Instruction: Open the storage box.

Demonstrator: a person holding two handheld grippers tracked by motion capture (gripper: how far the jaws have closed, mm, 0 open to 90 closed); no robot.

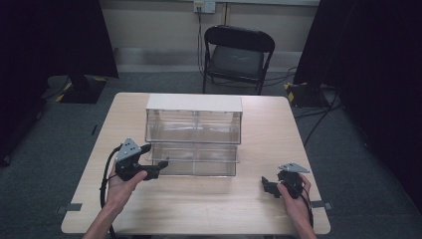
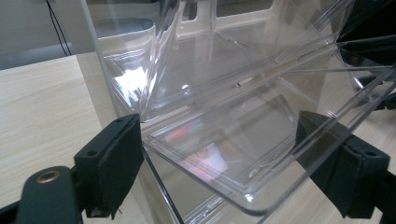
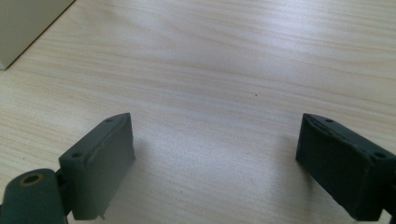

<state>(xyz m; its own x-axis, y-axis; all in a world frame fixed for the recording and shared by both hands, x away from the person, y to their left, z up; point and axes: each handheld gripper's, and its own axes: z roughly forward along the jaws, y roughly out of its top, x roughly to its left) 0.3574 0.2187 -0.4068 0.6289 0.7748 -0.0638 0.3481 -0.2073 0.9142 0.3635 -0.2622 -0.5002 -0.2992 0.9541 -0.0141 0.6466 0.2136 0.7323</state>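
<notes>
The left gripper [image 1: 155, 167] sits at the left front corner of the clear plastic drawer unit [image 1: 194, 134], its jaws apart and straddling the tilted-out clear drawer [image 2: 224, 144] of the lower row. In the left gripper view the drawer's front edge lies between the 2 pads; whether they press on it I cannot tell. The drawer's long axis runs across the bench [image 1: 214, 204], left to right, and it lies straight ahead of this gripper, so the left hand [image 1: 122, 186] is by far the nearer. The right gripper [image 1: 268, 186] rests well apart near the bench's right front, jaws wide apart over bare wood, holding nothing.
</notes>
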